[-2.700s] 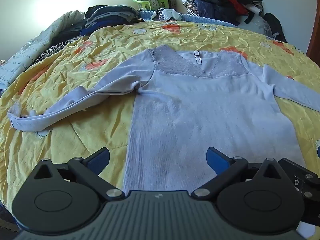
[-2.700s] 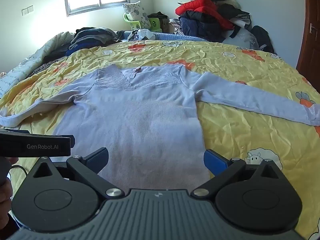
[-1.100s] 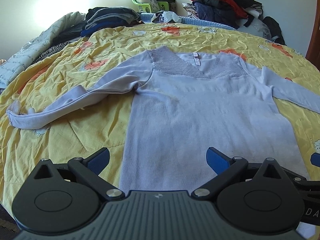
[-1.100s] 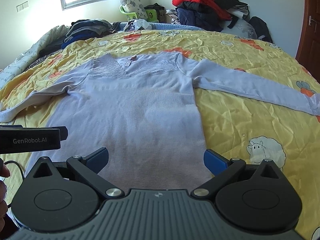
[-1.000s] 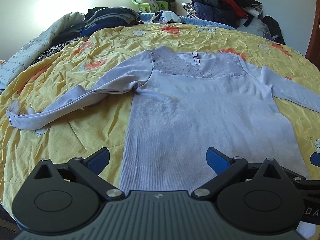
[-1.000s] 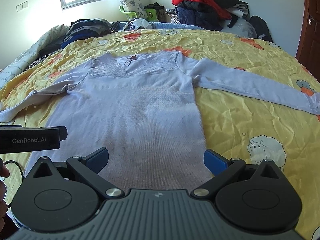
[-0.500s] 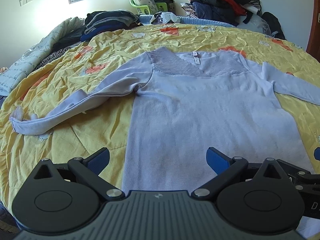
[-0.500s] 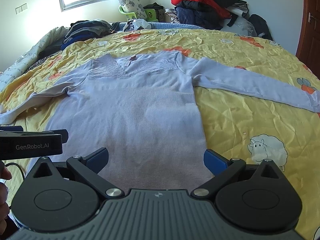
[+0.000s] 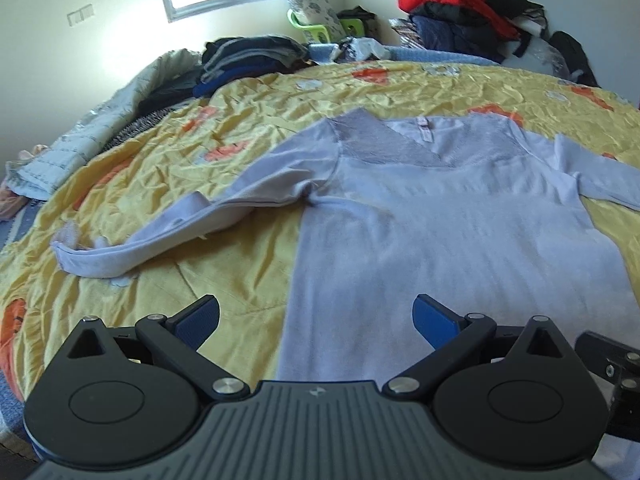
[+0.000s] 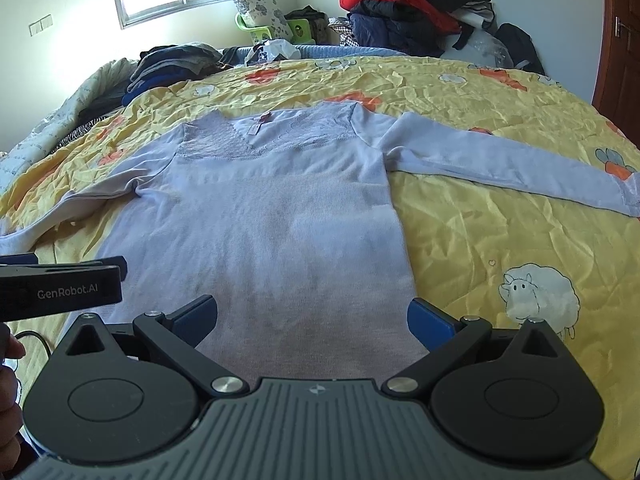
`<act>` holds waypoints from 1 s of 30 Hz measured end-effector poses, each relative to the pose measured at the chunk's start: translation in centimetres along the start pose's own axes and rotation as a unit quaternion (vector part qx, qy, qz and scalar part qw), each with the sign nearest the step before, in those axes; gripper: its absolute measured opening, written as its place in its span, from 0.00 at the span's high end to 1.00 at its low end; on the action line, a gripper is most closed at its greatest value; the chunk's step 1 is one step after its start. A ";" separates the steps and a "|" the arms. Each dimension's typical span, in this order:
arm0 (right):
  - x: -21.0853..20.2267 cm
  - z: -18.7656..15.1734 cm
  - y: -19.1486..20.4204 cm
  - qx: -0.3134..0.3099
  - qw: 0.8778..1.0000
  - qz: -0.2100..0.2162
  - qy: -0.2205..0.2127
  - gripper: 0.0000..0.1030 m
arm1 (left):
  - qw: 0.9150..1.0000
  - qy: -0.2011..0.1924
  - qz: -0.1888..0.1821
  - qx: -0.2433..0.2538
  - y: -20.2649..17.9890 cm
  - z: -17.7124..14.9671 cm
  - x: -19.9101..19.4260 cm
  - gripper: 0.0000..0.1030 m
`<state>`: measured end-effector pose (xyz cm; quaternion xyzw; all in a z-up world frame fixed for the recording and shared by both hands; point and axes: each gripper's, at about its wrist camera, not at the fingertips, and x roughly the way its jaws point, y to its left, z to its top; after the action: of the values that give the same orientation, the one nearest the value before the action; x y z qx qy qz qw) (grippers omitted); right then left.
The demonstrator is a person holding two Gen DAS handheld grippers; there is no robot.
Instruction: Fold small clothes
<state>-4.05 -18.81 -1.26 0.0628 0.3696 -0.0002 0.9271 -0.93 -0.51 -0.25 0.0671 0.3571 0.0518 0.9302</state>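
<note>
A pale lavender long-sleeved top (image 9: 452,232) (image 10: 272,216) lies spread flat and face up on the bed, its hem toward the cameras and its neckline toward the far side. It has a V-neck with a darker, textured yoke across the shoulders and a small label showing at the back of the collar. The body lies smooth with only faint wrinkles. One sleeve (image 9: 192,220) runs out to the left, creased and partly turned over, its cuff curled at the end. The other sleeve (image 10: 512,168) stretches out straight to the right, nearly flat, its cuff close to the picture's edge.
</note>
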 end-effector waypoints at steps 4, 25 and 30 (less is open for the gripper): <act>0.1 -0.1 -0.2 0.005 1.000 0.004 0.004 0.00 | 1.000 -0.016 0.020 -0.015 0.6 0.2 -0.2 0.00; -0.3 -0.4 -0.1 -0.027 0.998 0.034 -0.038 0.00 | 1.000 -0.008 -0.001 0.007 -0.4 -0.3 0.5 0.00; -0.2 -0.1 -0.7 -0.024 0.997 0.056 -0.050 0.00 | 1.000 -0.001 -0.011 0.017 -1.2 0.0 1.2 0.00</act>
<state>-4.27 -19.53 -1.31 0.0612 0.3182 0.0571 0.9443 -0.05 -1.49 -1.23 0.0785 0.3580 0.0354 0.9297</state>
